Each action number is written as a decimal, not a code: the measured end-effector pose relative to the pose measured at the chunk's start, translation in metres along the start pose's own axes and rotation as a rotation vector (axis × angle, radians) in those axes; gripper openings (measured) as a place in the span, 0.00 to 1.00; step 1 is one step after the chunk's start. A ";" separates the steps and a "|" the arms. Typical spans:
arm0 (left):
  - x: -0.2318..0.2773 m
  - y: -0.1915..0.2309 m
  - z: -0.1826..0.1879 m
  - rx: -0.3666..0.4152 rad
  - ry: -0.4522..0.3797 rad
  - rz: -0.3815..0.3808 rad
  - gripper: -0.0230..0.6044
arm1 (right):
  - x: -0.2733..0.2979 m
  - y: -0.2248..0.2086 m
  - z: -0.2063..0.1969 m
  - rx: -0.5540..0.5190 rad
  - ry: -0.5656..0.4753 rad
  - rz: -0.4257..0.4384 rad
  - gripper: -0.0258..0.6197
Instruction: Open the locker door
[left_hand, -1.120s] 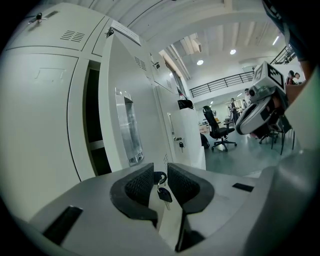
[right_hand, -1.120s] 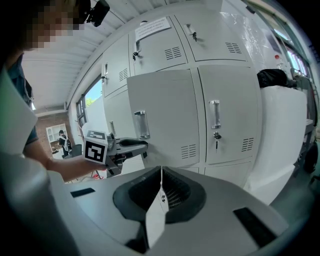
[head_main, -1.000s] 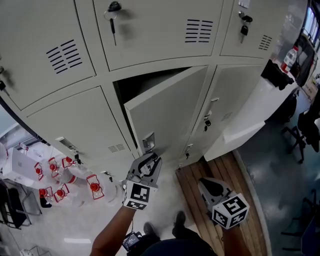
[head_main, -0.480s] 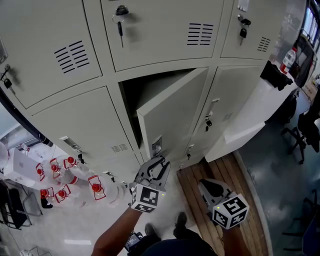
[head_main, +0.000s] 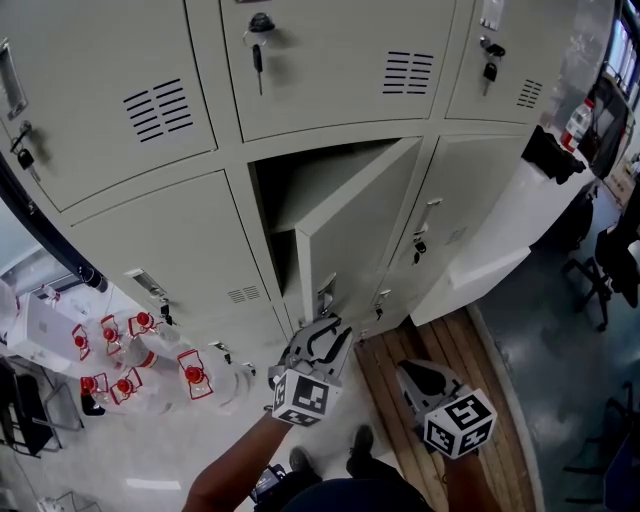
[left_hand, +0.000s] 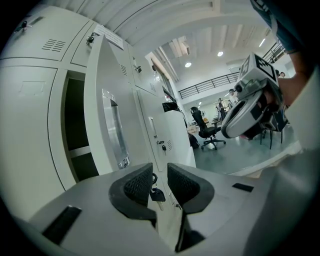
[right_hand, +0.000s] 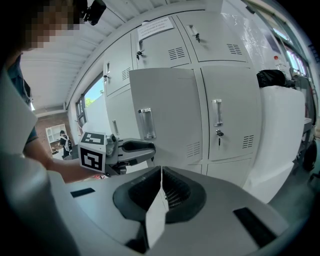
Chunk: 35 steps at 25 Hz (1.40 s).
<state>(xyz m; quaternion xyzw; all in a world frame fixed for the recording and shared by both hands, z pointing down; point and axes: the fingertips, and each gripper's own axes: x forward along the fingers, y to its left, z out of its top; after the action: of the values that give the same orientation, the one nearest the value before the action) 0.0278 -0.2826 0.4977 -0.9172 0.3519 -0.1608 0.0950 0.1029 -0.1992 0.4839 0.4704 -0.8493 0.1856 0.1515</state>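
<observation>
Swung wider than a second ago, the locker door (head_main: 345, 225) stands about half open in the bank of cream lockers (head_main: 150, 240). It exposes a shadowed compartment (head_main: 285, 190) whose contents cannot be made out. The left gripper (head_main: 325, 332) sits just below the door's handle, its fingers apart and gripping nothing. The right gripper (head_main: 418, 372) hangs lower, fingers pressed together and empty. A paper label (right_hand: 155, 27) on an upper locker is too small to read.

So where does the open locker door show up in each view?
Head view: open locker door, centre, standing well open.
Left gripper view: left of centre, seen obliquely.
Right gripper view: centre, face-on.
Shared landmark: key hanging in the next locker rightward.
</observation>
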 end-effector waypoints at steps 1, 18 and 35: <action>0.000 -0.001 0.000 0.001 -0.001 -0.003 0.19 | 0.000 0.000 -0.001 0.001 0.001 0.000 0.10; -0.001 -0.016 0.004 0.011 -0.007 -0.038 0.19 | -0.006 0.010 -0.009 0.018 0.011 0.003 0.10; -0.002 -0.004 0.001 -0.021 -0.049 -0.025 0.18 | 0.006 0.011 -0.034 0.056 0.064 0.022 0.10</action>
<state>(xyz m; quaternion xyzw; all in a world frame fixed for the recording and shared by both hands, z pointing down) 0.0294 -0.2779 0.4975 -0.9262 0.3396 -0.1356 0.0920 0.0928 -0.1828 0.5142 0.4588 -0.8437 0.2259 0.1634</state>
